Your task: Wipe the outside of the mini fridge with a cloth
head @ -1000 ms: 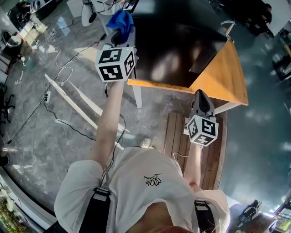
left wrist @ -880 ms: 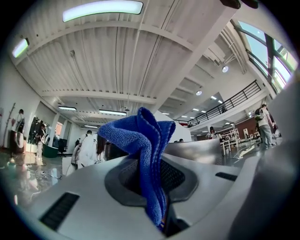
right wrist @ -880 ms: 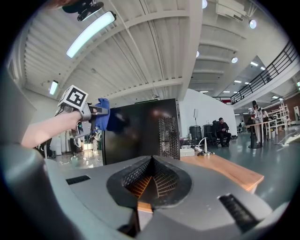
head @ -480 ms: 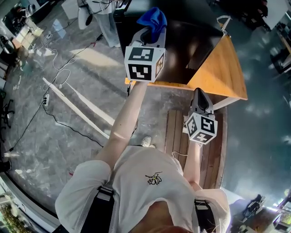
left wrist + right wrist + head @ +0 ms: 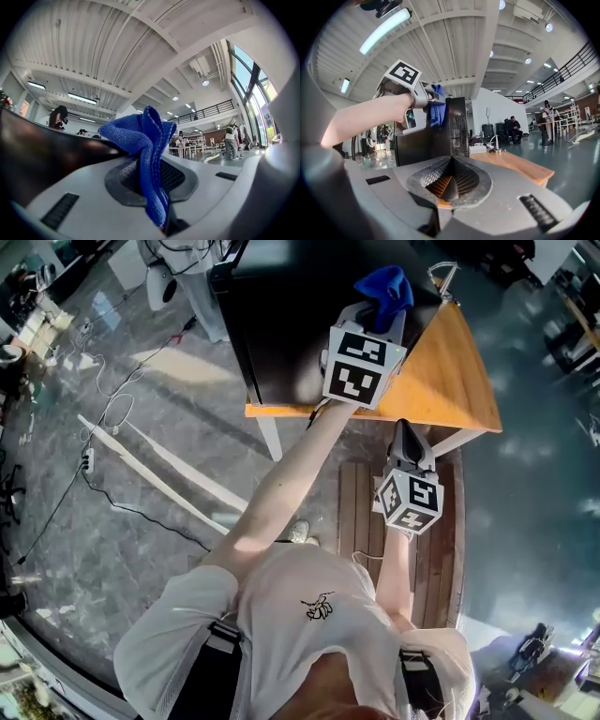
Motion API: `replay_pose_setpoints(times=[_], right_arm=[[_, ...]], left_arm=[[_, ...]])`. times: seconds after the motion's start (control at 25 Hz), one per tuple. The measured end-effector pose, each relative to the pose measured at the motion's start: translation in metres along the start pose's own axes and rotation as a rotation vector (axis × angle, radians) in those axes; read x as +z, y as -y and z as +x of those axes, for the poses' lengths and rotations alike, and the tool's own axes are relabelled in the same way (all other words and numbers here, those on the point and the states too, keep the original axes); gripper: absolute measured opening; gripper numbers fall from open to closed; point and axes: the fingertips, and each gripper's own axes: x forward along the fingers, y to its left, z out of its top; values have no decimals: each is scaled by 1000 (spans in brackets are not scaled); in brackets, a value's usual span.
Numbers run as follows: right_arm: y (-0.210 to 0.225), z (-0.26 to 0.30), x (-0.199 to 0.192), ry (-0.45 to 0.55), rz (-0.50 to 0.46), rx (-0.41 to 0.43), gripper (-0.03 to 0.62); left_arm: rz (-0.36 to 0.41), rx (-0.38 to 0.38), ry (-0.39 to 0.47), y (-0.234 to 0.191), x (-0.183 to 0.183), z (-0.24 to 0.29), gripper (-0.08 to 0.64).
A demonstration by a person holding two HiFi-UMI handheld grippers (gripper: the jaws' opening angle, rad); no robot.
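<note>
Pinching a crumpled blue cloth (image 5: 146,154) tight, the left gripper (image 5: 375,310) hovers over the glossy black mini fridge (image 5: 291,315); pressing and sweeping likely come next.

The mini fridge (image 5: 281,324) stands on the left part of the table (image 5: 450,381). The cloth (image 5: 384,282) sits pinched in the left gripper (image 5: 375,304), up by the fridge's top, on its right side. The right gripper (image 5: 405,435) is right of the fridge and nearer the person, just off the table's edge. Cables (image 5: 103,418) lie on the floor left of the fridge.
</note>
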Motion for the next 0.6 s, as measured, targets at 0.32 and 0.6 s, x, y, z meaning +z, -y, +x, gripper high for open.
replay_pose_setpoints(times=[0.32,0.6], right_arm=[[31,-11,-3,-8,12,-82,9],[54,-21,-1,-5,22,-144,9]], left_arm=[[-46,-104,-17,48,-11,41,55],[-55,-168,-25,79,-13,68,55]])
